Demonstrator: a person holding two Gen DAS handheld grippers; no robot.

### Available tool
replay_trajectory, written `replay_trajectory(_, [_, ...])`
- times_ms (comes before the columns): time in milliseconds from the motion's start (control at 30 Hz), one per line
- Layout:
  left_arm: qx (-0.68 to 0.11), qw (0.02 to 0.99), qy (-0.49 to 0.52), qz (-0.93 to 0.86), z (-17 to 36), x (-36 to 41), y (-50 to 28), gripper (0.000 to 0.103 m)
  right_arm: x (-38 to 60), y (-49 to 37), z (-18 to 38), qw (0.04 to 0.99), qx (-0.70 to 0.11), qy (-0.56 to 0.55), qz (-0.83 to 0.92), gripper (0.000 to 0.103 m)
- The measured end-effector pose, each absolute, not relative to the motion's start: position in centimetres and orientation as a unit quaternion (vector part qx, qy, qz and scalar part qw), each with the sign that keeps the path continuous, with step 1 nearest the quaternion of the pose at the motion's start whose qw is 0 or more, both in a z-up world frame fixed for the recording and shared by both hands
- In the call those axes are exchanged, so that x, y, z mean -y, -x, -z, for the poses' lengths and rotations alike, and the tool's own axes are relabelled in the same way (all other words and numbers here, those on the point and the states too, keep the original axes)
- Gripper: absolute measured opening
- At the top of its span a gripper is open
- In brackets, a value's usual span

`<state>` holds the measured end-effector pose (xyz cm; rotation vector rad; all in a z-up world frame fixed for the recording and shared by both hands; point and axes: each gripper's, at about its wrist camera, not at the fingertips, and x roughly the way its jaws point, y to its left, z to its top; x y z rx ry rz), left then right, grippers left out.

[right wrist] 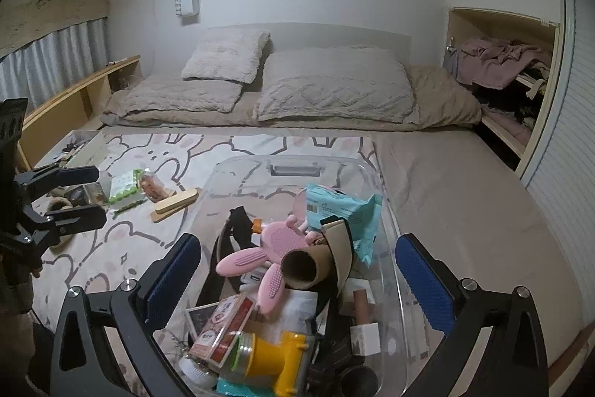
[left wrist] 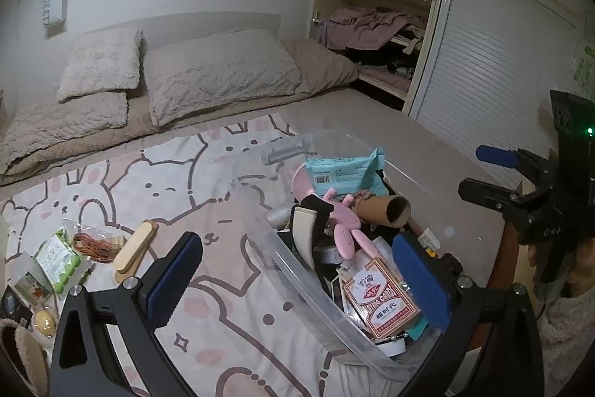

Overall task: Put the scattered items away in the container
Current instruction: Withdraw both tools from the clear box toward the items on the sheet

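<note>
A clear plastic container (left wrist: 297, 270) sits on the bunny-print sheet, also in the right wrist view (right wrist: 390, 211). It holds a pink bunny brush (right wrist: 260, 259), a cardboard tube (left wrist: 386, 209), a blue packet (left wrist: 346, 170), a red card box (left wrist: 379, 304) and more. My left gripper (left wrist: 297, 278) is open and empty over the container's near left rim. My right gripper (right wrist: 297, 281) is open and empty above the container. Scattered items lie to the left: a wooden stick (left wrist: 134, 248), a bag of rubber bands (left wrist: 93, 244) and a green packet (left wrist: 59, 259).
Pillows (right wrist: 334, 84) and a folded duvet lie at the head of the bed. An open closet (right wrist: 505, 77) with clothes and a slatted door (left wrist: 494, 69) stand on the right. A shallow tray (right wrist: 78, 147) of small things sits at the far left.
</note>
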<state>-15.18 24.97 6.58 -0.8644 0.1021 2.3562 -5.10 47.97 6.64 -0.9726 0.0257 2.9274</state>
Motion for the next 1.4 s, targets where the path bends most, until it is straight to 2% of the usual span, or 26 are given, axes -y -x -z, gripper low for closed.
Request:
replay_trajectory(633, [-0.055,0.266,0.294,-0.917,-8.5,-20.0,11.5,0.103,-43.0,3.5,-7.6,0.000,-0.023,0.287,-0.958,0.103])
replay_trajectory(1400, [-0.047,0.154,0.282,-0.946,-7.3,-5.3,9.7,0.103,-30.8,6.5,-6.5,-0.095,-0.021,0.273,-0.957,0.103])
